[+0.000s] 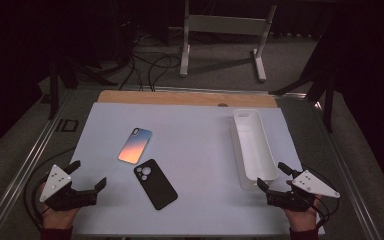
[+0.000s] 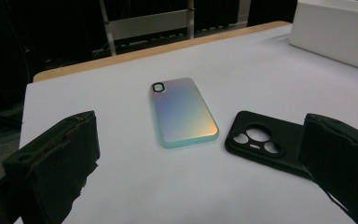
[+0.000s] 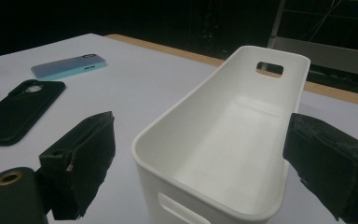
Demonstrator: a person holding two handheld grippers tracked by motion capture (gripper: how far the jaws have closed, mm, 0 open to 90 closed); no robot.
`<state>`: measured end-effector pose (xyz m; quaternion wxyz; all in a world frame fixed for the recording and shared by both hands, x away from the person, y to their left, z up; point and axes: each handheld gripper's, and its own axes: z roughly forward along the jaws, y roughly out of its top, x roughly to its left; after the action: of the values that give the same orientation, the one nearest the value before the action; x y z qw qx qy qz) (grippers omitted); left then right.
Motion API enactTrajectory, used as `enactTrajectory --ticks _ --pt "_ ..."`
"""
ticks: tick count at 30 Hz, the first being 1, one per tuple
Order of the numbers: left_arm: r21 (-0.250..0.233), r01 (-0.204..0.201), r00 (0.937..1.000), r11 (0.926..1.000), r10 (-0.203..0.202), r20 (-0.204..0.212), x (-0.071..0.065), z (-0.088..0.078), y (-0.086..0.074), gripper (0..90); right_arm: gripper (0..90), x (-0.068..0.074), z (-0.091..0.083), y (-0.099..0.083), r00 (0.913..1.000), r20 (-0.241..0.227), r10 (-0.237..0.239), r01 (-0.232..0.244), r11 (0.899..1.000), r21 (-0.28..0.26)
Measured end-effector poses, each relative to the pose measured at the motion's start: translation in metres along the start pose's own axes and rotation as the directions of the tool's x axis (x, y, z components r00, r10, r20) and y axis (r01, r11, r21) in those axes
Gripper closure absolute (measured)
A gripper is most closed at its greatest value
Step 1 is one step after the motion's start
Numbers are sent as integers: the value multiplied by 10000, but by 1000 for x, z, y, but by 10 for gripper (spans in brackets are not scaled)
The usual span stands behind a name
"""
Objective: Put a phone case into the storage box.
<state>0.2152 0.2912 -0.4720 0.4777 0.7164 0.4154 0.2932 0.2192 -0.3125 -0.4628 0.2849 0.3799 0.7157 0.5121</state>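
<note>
Two phone cases lie flat and wait to be picked up; both grippers are wide open and hold nothing.

The shiny case [image 1: 135, 145] lies near the middle of the table [image 1: 195, 150], with the black case [image 1: 155, 184] just beside it, closer to the person. The left gripper [image 1: 89, 174] hangs at the near left, its jaws spread apart, near the black case but not touching it. The right gripper [image 1: 271, 177] sits at the near end of the white bin [image 1: 253, 145], jaws apart too, with nothing between them. The cases look thin and light, I think. The black one looks soft and bendy, so it may flop. The shiny one looks smooth and may slip. Both lie flat, so a good grip is across the two long edges, near the middle.
</note>
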Motion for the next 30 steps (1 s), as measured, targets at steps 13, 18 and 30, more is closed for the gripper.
enactTrajectory --ticks 13,18,30 --pt "153 154 9998 9998 -152 -149 1 2 2 0 88 0 -3 0 10000 76 27 -26 10000 -39" --pt "263 188 9995 9995 -181 -241 2 3 7 0 88 -2 -4 -1 10000 70 46 -46 10000 20" --pt "1174 245 9985 9928 -186 -515 4 21 20 0 88 -4 -8 0 9998 200 76 -75 10000 -54"
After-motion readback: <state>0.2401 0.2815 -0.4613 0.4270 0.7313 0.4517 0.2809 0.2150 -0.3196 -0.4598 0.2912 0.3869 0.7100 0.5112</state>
